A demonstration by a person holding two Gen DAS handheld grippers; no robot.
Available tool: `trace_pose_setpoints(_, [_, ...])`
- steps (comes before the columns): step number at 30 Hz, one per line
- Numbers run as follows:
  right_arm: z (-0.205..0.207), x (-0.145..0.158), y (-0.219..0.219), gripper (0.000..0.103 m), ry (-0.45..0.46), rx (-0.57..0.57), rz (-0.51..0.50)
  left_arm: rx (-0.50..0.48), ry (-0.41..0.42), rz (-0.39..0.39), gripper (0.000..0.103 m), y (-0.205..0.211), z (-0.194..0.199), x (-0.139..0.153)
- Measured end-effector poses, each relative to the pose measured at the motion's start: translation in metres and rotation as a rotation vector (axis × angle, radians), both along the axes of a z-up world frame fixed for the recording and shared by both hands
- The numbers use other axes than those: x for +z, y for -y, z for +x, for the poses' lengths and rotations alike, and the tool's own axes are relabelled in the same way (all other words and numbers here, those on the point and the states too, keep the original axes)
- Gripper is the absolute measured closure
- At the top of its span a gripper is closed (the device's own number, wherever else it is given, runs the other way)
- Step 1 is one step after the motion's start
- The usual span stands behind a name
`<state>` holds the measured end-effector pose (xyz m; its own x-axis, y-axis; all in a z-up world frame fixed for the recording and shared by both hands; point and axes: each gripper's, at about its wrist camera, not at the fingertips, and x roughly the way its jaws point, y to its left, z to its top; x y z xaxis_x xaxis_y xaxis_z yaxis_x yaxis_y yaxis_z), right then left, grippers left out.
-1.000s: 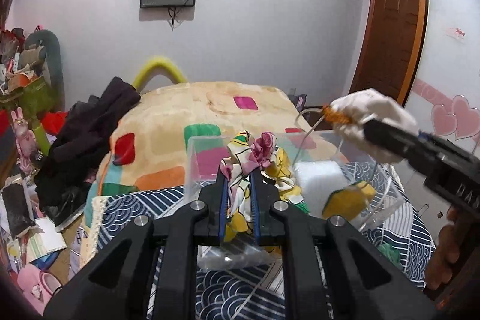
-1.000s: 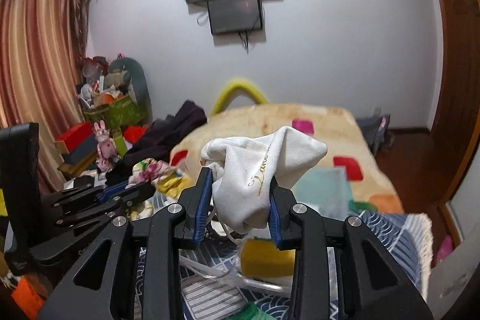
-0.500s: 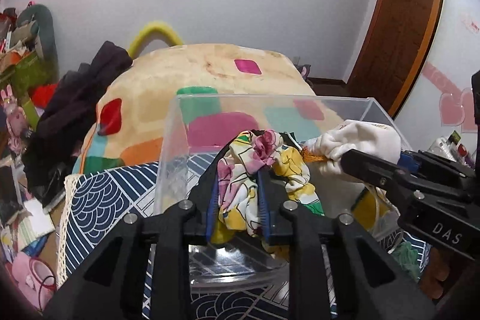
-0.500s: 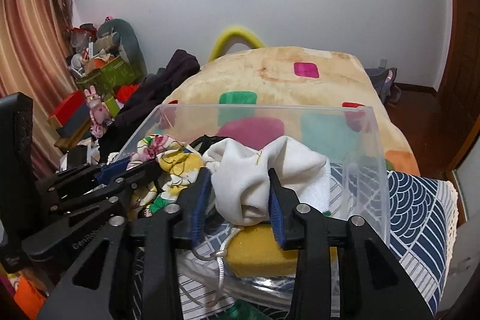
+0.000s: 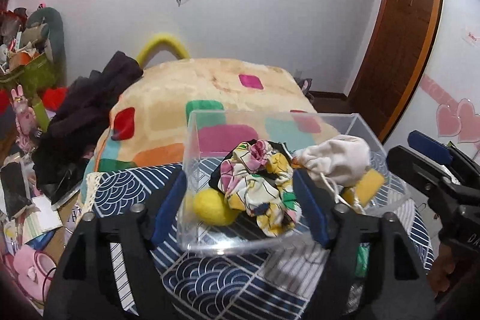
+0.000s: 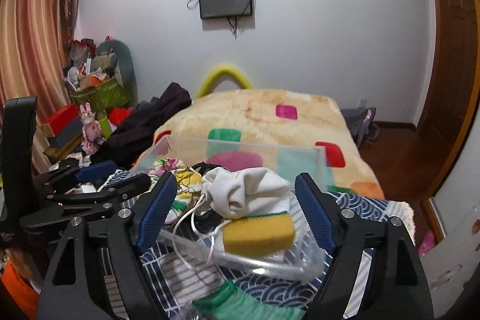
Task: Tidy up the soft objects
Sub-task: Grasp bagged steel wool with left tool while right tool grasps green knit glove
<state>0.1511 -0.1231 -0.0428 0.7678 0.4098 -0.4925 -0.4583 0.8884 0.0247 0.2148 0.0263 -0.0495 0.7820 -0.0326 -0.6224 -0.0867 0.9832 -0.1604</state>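
A clear plastic box stands on a blue wave-patterned cloth. Inside it lie a floral cloth, a white drawstring pouch, a yellow ball and a yellow sponge. My left gripper is open and empty, just in front of the box. My right gripper is open and empty, its jaws either side of the pouch and the sponge. The floral cloth shows to the left.
A bed with a patchwork blanket lies behind the box. Dark clothes are piled at its left. Clutter and boxes fill the left side. A green item lies on the cloth near the right gripper. A wooden door is at right.
Both grippers have opened and pulled back. The floral cloth and the white pouch were let go and now rest inside the clear box.
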Motion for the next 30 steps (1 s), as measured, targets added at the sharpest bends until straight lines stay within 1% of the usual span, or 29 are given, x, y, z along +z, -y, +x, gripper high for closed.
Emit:
trace_pose_setpoints(3, [-0.012, 0.002, 0.009, 0.022, 0.026, -0.008, -0.007, -0.01, 0.019, 0.006, 0.016, 0.002, -0.016, 0.008])
trace_pose_setpoints(4, [-0.016, 0.001, 0.011, 0.021, 0.027, -0.009, -0.01, -0.012, 0.023, 0.013, 0.015, 0.003, -0.019, 0.009])
trace_pose_setpoints(6, [-0.022, -0.004, 0.015, 0.021, 0.018, -0.008, -0.016, -0.017, 0.034, 0.039, 0.013, 0.008, -0.033, 0.012])
trace_pose_setpoints(9, [-0.028, -0.02, 0.021, 0.021, -0.015, -0.013, -0.037, -0.04, 0.034, 0.056, 0.01, 0.014, -0.047, 0.011])
trace_pose_setpoints(11, [-0.032, -0.032, 0.025, 0.021, -0.046, -0.01, -0.043, -0.049, 0.03, 0.071, 0.008, 0.019, -0.056, 0.007])
trace_pose_setpoints(13, [-0.035, -0.046, 0.028, 0.021, -0.086, -0.004, -0.05, -0.061, 0.022, 0.084, 0.008, 0.025, -0.062, 0.002])
trace_pose_setpoints(17, [-0.033, -0.074, 0.035, 0.021, -0.151, -0.031, -0.083, -0.104, -0.028, 0.136, 0.008, 0.04, -0.071, -0.018])
trace_pose_setpoints(19, [-0.03, -0.085, 0.039, 0.021, -0.197, -0.031, -0.073, -0.12, -0.052, 0.16, 0.008, 0.048, -0.076, -0.03])
trace_pose_setpoints(22, [-0.023, -0.099, 0.048, 0.023, -0.268, -0.021, -0.022, -0.133, -0.078, 0.154, 0.008, 0.055, -0.082, -0.042])
trace_pose_setpoints(23, [-0.021, -0.102, 0.051, 0.027, -0.283, -0.018, 0.0, -0.139, -0.09, 0.144, 0.008, 0.057, -0.082, -0.046])
trace_pose_setpoints(24, [-0.02, -0.103, 0.054, 0.034, -0.292, -0.016, 0.013, -0.145, -0.101, 0.134, 0.008, 0.06, -0.082, -0.05])
trace_pose_setpoints(25, [-0.019, -0.104, 0.056, 0.037, -0.297, -0.016, 0.019, -0.149, -0.109, 0.128, 0.008, 0.062, -0.083, -0.053])
trace_pose_setpoints(26, [-0.018, -0.105, 0.057, 0.044, -0.296, -0.011, 0.026, -0.154, -0.115, 0.12, 0.008, 0.063, -0.084, -0.055])
trace_pose_setpoints(27, [-0.019, -0.105, 0.058, 0.055, -0.296, -0.003, 0.03, -0.161, -0.123, 0.11, 0.008, 0.066, -0.084, -0.058])
trace_pose_setpoints(28, [-0.02, -0.106, 0.058, 0.06, -0.297, 0.0, 0.024, -0.166, -0.127, 0.106, 0.008, 0.068, -0.084, -0.059])
trace_pose_setpoints(29, [-0.022, -0.105, 0.059, 0.069, -0.286, -0.008, 0.011, -0.175, -0.131, 0.1, 0.008, 0.072, -0.084, -0.061])
trace_pose_setpoints(30, [-0.026, -0.106, 0.058, 0.073, -0.276, -0.017, -0.003, -0.184, -0.134, 0.097, 0.008, 0.075, -0.084, -0.061])
